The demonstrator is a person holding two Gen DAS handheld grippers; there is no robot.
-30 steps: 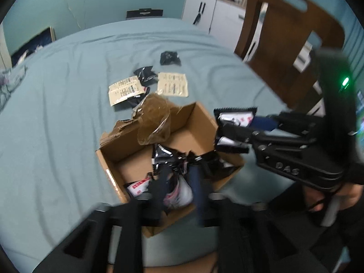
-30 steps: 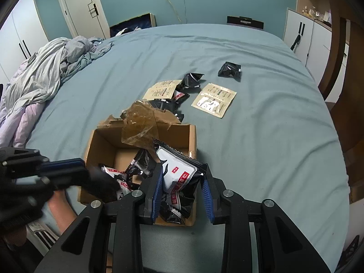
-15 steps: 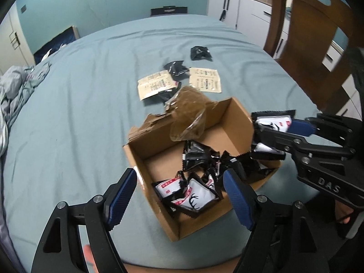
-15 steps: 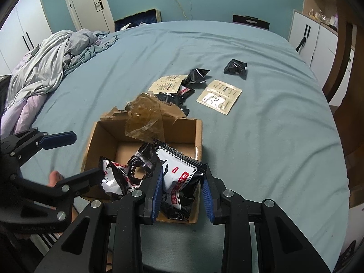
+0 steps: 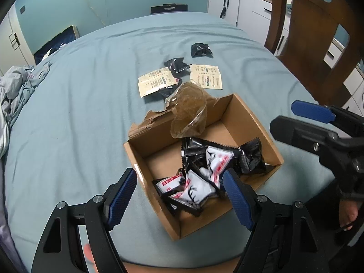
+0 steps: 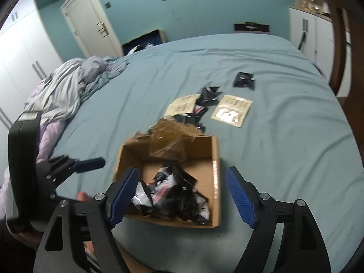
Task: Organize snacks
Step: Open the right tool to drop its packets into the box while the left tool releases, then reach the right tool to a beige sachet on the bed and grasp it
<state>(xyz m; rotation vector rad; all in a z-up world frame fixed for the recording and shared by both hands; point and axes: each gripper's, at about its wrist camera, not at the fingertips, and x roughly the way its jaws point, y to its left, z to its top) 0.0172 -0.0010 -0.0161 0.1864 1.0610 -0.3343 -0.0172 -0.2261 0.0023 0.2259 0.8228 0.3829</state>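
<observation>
Left wrist view close above cardboard box (image 5: 261, 134), angled steeply down over bed (image 5: 91, 104), right wrist view shallower, both share box, bed, far wall

A bed (image 6: 284, 159) with a teal sheet fills the room. Crumpled bedding (image 6: 75, 86) lies on its far left side. Beyond it stands a white door (image 6: 88, 22); a wooden chair (image 5: 318, 45) stands beside its right edge.
</observation>
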